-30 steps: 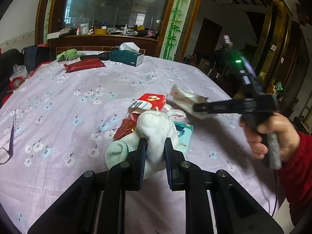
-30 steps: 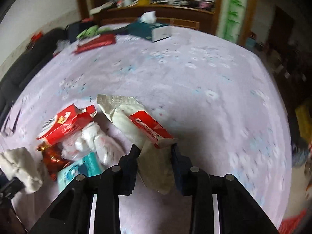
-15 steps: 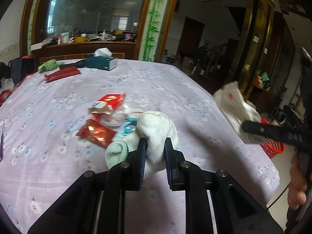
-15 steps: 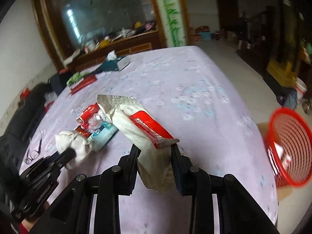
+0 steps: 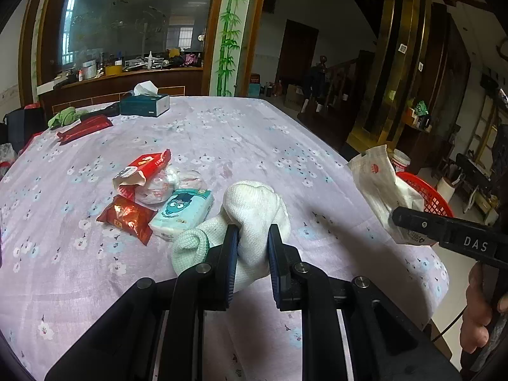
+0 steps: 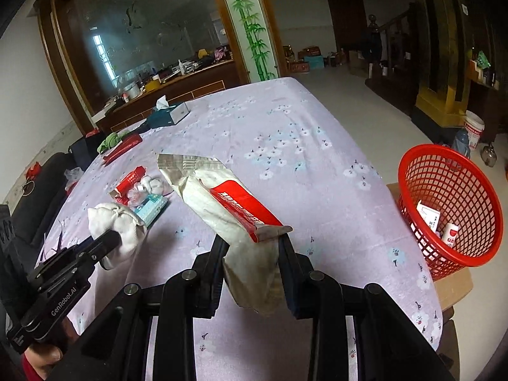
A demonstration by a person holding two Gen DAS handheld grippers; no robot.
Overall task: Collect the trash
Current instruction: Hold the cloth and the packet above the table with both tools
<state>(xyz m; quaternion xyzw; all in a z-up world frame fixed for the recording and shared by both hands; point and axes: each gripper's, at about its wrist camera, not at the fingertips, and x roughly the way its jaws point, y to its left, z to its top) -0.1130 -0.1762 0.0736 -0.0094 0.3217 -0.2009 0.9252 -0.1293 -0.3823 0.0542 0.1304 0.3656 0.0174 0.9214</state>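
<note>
My left gripper (image 5: 252, 238) is shut on a white knitted sock (image 5: 254, 209), held above the lilac flowered tablecloth (image 5: 222, 136). My right gripper (image 6: 252, 244) is shut on a crumpled white wrapper with a red label (image 6: 235, 206), also seen as the wrapper (image 5: 381, 187) at the table's right edge. A red mesh basket (image 6: 451, 203) stands on a cardboard box beside the table, right of the wrapper, with a few packets inside. More trash lies on the cloth: a red and white packet (image 5: 143, 166), a shiny red sachet (image 5: 127, 219), a teal tissue pack (image 5: 182, 211) and clear plastic (image 5: 158, 184).
At the table's far end are a tissue box (image 5: 144, 104), a long red pack (image 5: 85, 128) and a green cloth (image 5: 63, 117). A wooden counter (image 5: 127, 79) with clutter stands behind. A dark chair (image 6: 47, 184) sits at the left side. A person's hand (image 5: 479, 317) grips the right tool.
Both grippers have swung right with their loads; the red basket has come into fuller view, nearer the wrapper. The trash pile on the cloth has not moved.
</note>
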